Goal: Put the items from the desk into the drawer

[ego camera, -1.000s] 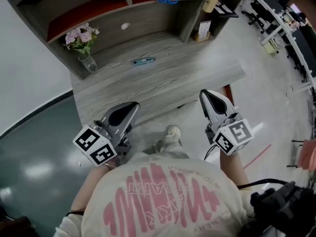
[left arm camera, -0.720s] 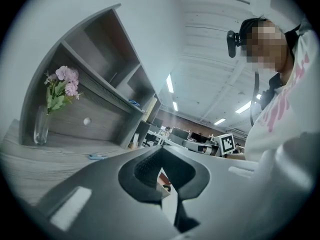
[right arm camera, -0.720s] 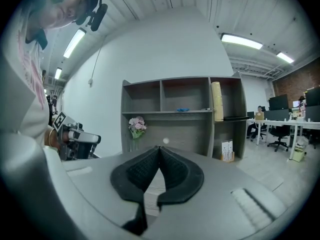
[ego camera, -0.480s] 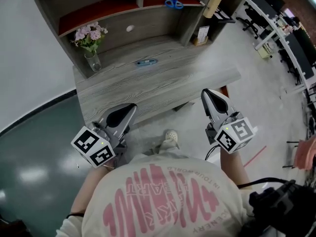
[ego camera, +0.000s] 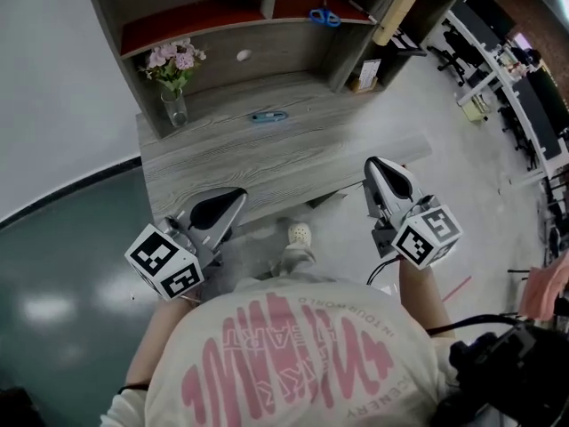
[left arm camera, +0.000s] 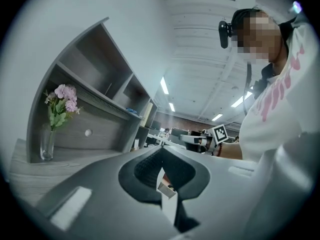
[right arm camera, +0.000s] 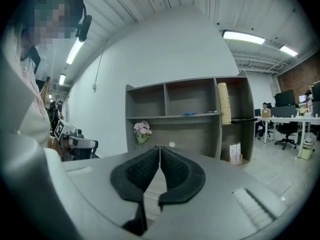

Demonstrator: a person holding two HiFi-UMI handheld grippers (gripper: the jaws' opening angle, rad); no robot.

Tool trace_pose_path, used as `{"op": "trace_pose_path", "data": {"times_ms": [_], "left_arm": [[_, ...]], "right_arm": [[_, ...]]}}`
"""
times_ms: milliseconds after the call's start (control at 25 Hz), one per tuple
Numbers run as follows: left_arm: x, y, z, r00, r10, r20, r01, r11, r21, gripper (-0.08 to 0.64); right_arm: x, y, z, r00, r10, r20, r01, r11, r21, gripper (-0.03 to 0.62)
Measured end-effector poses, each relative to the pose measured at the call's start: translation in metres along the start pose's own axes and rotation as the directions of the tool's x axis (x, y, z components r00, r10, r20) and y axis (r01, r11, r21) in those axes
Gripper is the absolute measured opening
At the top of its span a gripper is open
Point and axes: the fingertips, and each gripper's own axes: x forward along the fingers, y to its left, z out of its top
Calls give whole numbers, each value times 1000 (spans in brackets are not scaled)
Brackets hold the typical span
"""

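A grey wood desk point(ego camera: 293, 154) with a shelf unit point(ego camera: 284, 52) on its back edge stands in front of me in an open office. No view shows me the drawer.

My left claw point(ego camera: 238, 194) is pressed fully closed and holds nothing. It hangs just short of the desk's near edge. The vase of flowers point(ego camera: 173, 92) stands well ahead of it and a little to its left. I think that is the first hazard: the vase is tall and narrow, so a wide sweep from this claw could tip it.

The blue item point(ego camera: 268, 116) lies flat on the desk, ahead of the left claw and to its right, about midway between my two claws. It looks thin and low. I expect closed jaws would only push it along the wood, so I must open them before I come down on it.

The scissors point(ego camera: 324, 16) lie on the upper shelf, far ahead of the right claw and slightly to its left. Reaching for them risks knocking the shelf's edge.

My right claw point(ego camera: 373, 165) is also shut and empty, and it hovers over the desk's near right corner.
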Motion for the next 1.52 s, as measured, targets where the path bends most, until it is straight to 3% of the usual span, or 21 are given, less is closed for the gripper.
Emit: {"op": "trace_pose_path", "data": {"times_ms": [160, 400, 600, 760, 840, 960, 1200, 1400, 1520], "left_arm": [[-4, 1, 3, 999, 31, 40, -31, 999, 9, 18], [-18, 16, -8, 988, 153, 23, -153, 988, -4, 18], [-35, 46, -8, 949, 312, 45, -309, 948, -70, 18], [-35, 68, -6, 916, 398, 58, -391, 915, -100, 18], [-34, 80, -3, 892, 448, 67, -439, 891, -114, 18], [-28, 91, -1, 858, 511, 55, -501, 856, -128, 18], [-25, 104, -9, 785, 619, -8, -612, 774, -160, 18], [-36, 103, -28, 714, 698, -60, -693, 692, -202, 18], [-39, 100, -38, 686, 722, -85, -719, 656, -230, 18]], "right_arm": [[16, -5, -4, 999, 40, -14, -40, 999, 0, 24], [64, -26, -18, 992, 113, -49, -113, 994, 3, 123], [125, -49, -48, 975, 175, -134, -177, 984, 1, 196], [178, -66, -74, 947, 237, -218, -255, 965, -59, 205], [205, -71, -93, 914, 279, -296, -319, 943, -98, 233], [243, -77, -125, 841, 334, -425, -424, 896, -134, 245], [305, -79, -179, 709, 432, -557, -562, 824, -76, 247], [330, -73, -213, 628, 465, -624, -638, 767, -70, 247], [336, -70, -225, 595, 472, -650, -672, 736, -81, 245]]}}
